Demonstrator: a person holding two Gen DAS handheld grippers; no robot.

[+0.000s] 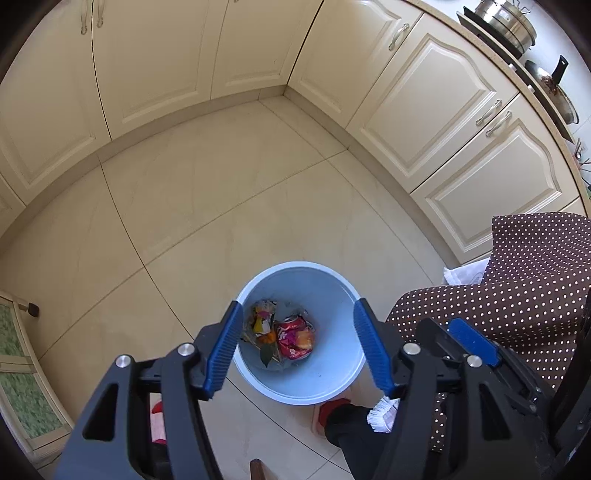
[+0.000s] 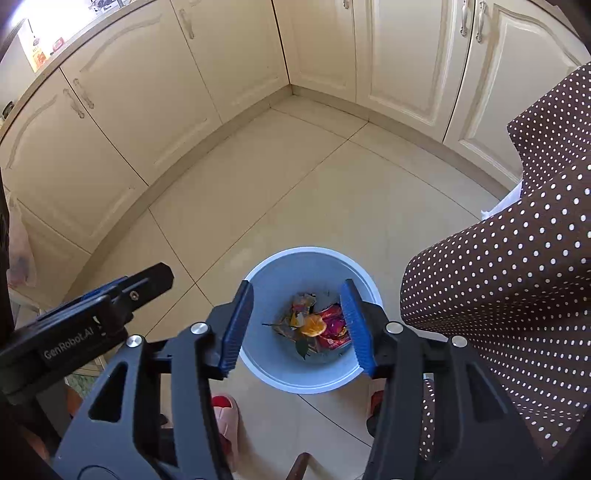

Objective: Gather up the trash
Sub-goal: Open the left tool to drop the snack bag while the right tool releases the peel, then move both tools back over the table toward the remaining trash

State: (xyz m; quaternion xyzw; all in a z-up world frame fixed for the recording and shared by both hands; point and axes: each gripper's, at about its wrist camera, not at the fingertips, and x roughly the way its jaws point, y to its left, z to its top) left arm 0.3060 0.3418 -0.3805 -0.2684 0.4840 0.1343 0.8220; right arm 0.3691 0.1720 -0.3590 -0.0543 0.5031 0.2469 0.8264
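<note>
A light blue trash bin (image 1: 332, 384) stands on the tiled floor and also shows in the right wrist view (image 2: 280, 373). Inside lie a crushed red can (image 1: 293, 339), an orange peel (image 2: 313, 325), a green leaf (image 2: 302, 347) and crumpled wrappers (image 1: 260, 317). My left gripper (image 1: 297, 347) hangs above the bin, open and empty, its blue pads (image 1: 221, 354) straddling the bin's mouth. My right gripper (image 2: 297, 325) is also above the bin, open and empty. The left gripper's body also shows at the left of the right wrist view (image 2: 92, 314).
Cream kitchen cabinets (image 1: 424, 92) line the far and right sides. A table with a brown polka-dot cloth (image 2: 517, 277) stands right of the bin. The person's feet in red and pink slippers (image 2: 225, 413) are near the bin. Pots (image 1: 506, 22) sit on the counter.
</note>
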